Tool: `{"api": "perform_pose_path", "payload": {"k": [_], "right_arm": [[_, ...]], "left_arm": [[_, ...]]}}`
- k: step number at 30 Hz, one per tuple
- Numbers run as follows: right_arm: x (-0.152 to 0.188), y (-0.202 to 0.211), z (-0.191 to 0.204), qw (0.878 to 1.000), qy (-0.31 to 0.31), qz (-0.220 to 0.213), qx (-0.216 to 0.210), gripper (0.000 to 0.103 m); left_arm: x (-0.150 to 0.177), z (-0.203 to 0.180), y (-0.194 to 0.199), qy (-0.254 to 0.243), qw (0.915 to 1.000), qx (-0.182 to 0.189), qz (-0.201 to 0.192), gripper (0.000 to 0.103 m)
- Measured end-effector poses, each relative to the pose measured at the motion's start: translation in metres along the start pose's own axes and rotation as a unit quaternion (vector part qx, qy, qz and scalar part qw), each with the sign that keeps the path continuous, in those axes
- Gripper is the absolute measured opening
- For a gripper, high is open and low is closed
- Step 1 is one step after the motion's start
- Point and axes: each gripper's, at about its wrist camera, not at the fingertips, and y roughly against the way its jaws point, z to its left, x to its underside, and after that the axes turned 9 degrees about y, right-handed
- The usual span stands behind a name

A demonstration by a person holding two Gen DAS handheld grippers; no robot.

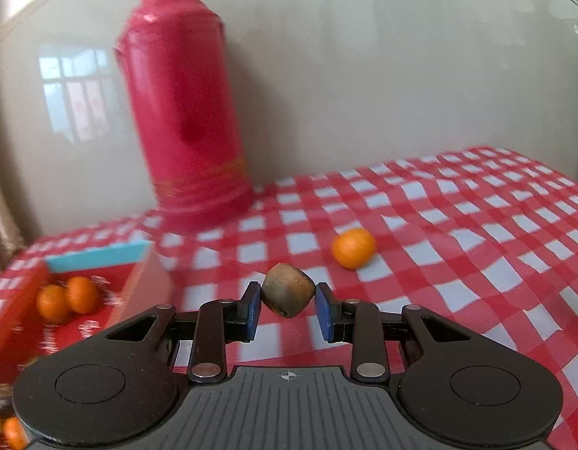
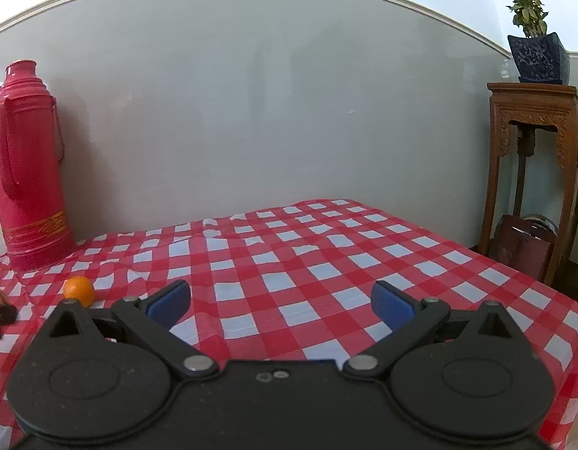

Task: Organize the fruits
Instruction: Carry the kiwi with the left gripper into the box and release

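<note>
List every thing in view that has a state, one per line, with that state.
Left gripper: shut on brown fuzzy kiwi, lifted off the cloth.
Right gripper: open, empty.
Red box: open, two oranges inside.
Loose orange: on checked tablecloth.
Red thermos flask: upright, capped.

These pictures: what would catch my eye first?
Probably the tall red flask at the table's back edge by the wall, on a red-and-white checked cloth. Next, the brown fruit gripped between the left gripper's blue fingers, with an orange lying loose beyond it.
</note>
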Motion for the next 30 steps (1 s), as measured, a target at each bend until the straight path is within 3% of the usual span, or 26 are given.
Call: {"api": "perform_pose_path", "payload": {"k": [7,14,22,26,28,30], "right_arm": [[0.000,0.001,0.006,1.000,0.006,-0.001,-0.009,0.098],[0.000,0.003,0.014,1.000,0.017,-0.003,-0.018,0.098],[0.002,0.003,0.025,0.999,0.035,-0.004,-0.026,0.098],[0.002,0.003,0.028,0.999,0.039,-0.004,-0.032,0.098],[0.002,0.003,0.030,0.999,0.041,-0.005,-0.036,0.098],[0.002,0.004,0.032,0.998,0.044,-0.007,-0.040,0.098]], "left_arm": [[-0.007,0.051,0.024,0.028,0.9962,-0.075,-0.035,0.032],[-0.004,0.112,0.014,0.074,0.9875,-0.139,0.000,0.032],[0.006,0.146,-0.008,0.121,0.9801,-0.144,0.065,0.032],[0.007,0.147,-0.009,0.139,0.9765,-0.147,0.076,0.033],[0.008,0.148,-0.009,0.144,0.9748,-0.150,0.080,0.039],[0.008,0.149,-0.002,0.149,0.9737,-0.154,0.076,0.064]]}}
